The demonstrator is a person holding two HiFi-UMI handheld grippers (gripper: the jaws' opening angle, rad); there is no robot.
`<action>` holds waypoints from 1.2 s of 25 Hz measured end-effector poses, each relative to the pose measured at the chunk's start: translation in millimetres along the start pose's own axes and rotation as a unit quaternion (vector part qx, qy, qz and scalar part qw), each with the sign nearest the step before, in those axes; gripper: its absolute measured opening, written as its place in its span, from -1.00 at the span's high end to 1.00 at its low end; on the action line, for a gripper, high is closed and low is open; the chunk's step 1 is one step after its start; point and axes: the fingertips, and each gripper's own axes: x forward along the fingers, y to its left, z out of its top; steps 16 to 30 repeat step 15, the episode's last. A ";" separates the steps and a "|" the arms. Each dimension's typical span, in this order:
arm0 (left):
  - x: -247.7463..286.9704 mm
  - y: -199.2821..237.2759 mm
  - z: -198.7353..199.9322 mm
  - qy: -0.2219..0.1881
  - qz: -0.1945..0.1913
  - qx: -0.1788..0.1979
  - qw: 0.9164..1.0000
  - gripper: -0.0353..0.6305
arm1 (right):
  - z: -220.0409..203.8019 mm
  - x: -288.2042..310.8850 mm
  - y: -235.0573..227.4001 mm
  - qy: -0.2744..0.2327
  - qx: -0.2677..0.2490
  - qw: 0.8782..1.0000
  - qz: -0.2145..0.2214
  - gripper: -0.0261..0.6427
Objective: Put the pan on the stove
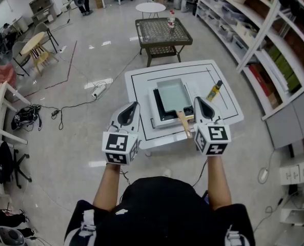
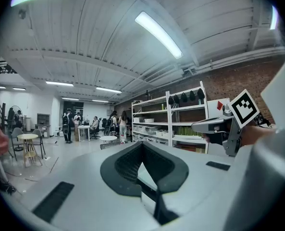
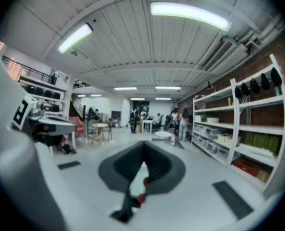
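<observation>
The person's black top [image 1: 157,209] fills the bottom of the head view, and both forearms reach forward from it. Each hand carries a gripper at about the same height, the marker cubes facing the camera. The left gripper [image 1: 137,105] and the right gripper [image 1: 197,99] point away from the person, roughly level, out over the near edge of a white table [image 1: 141,86].

In the left gripper view the two dark jaws meet at their tips with nothing between them: clenched and empty. The right gripper view shows the same, with the jaws pressed together and holding nothing. In the slit under them sit a pale patch and small red spots, too blurred to name.

The pan [image 1: 172,94] is rectangular with a pale inside. It lies on the flat, white-framed stove [image 1: 158,122] in the middle of the table, inside a black outline drawn on the tabletop. From the head view it sits lower than the grippers, ahead of them and between the two. Its wooden handle [image 1: 184,123] runs back toward the person and ends just beside the right gripper's body. Neither pair of jaws touches the pan or the handle. A yellow and black object [image 1: 215,90] lies on the table to the right of the stove.

Past the white table stands a dark wicker table [image 1: 163,42] with a bottle [image 1: 171,19] on it, and shelving [image 1: 275,60] lines the right wall.
</observation>
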 end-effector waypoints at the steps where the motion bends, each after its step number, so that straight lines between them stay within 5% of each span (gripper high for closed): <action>1: -0.3 0.1 0.2 0.000 0.000 -0.001 1.000 0.82 | -0.2 -0.3 -0.5 0.001 -0.001 1.000 -0.001 0.82; 30: -3.4 -3.4 -0.9 0.003 -0.007 0.003 1.000 0.82 | -5.6 -4.2 10.0 0.004 0.016 1.000 0.013 0.82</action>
